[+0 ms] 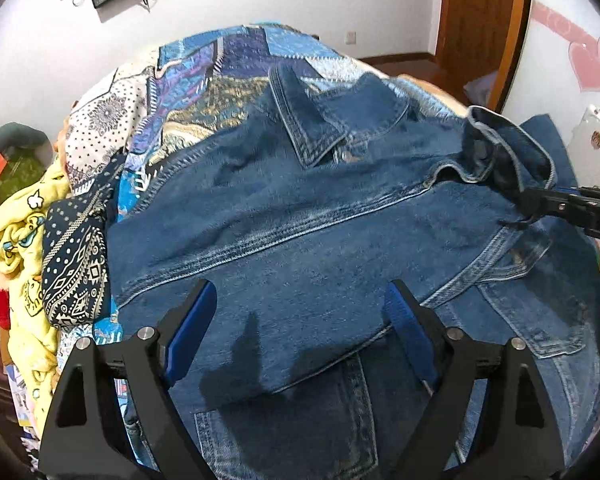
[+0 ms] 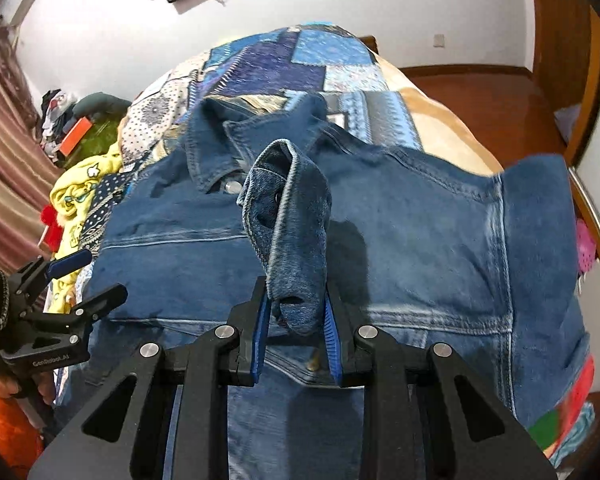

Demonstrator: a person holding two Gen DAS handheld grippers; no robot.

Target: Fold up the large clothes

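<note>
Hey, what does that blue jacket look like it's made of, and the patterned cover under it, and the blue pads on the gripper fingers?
Jacket: denim by the look, matte, with faded seams and pale topstitching.
Patterned cover: looks like printed woven cloth in patchwork blocks; quilting cannot be told.
Pads: probably rubber or plastic, blue, with fine ribs.
</note>
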